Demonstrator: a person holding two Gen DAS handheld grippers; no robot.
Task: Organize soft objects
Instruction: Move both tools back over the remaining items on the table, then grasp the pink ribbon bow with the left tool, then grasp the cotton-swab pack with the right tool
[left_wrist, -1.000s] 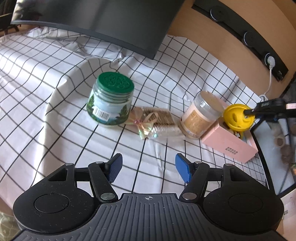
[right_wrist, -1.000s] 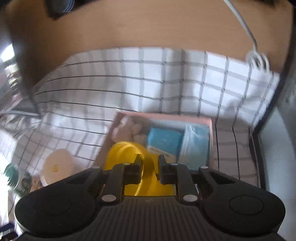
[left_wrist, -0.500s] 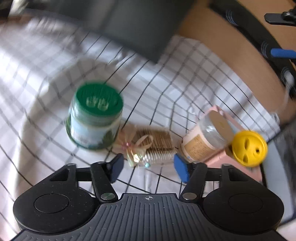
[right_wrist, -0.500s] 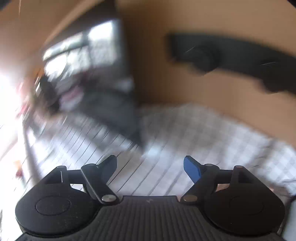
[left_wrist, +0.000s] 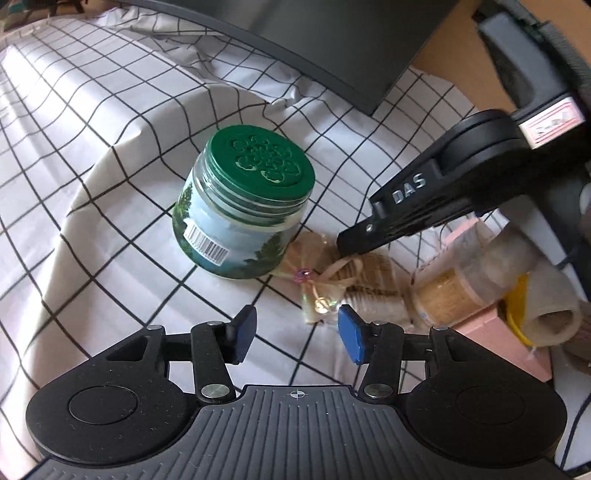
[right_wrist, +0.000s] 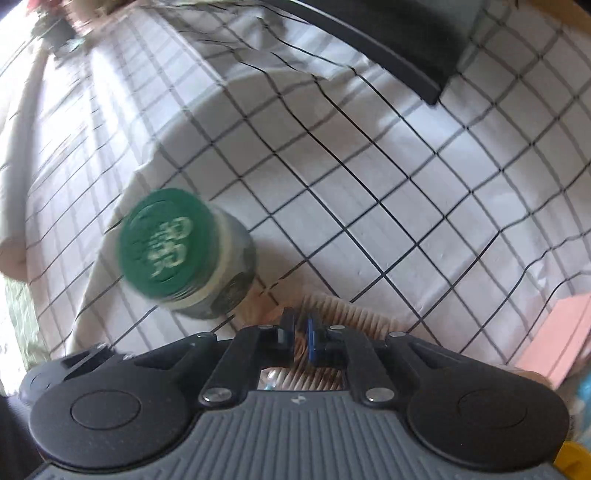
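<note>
A clear packet of cotton swabs (left_wrist: 365, 288) tied with a ribbon lies on the checked cloth (left_wrist: 92, 206) between a green-lidded jar (left_wrist: 243, 206) and a clear tub lying on its side (left_wrist: 458, 284). My right gripper (left_wrist: 349, 245) comes down from the right onto the packet; in the right wrist view its jaws (right_wrist: 300, 334) are shut on the top of the packet of swabs (right_wrist: 332, 314). My left gripper (left_wrist: 295, 334) is open and empty, just in front of the packet's ribbon end.
A pink box (left_wrist: 498, 332) stands at the right with a yellow ball (left_wrist: 515, 314) partly hidden behind a sleeve. A dark monitor (left_wrist: 332, 44) stands at the back. The jar (right_wrist: 184, 254) stands just left of my right gripper.
My right gripper let go of the yellow ball at the pink box, swung left and closed on the swab packet. My left gripper moved closer to the packet.
</note>
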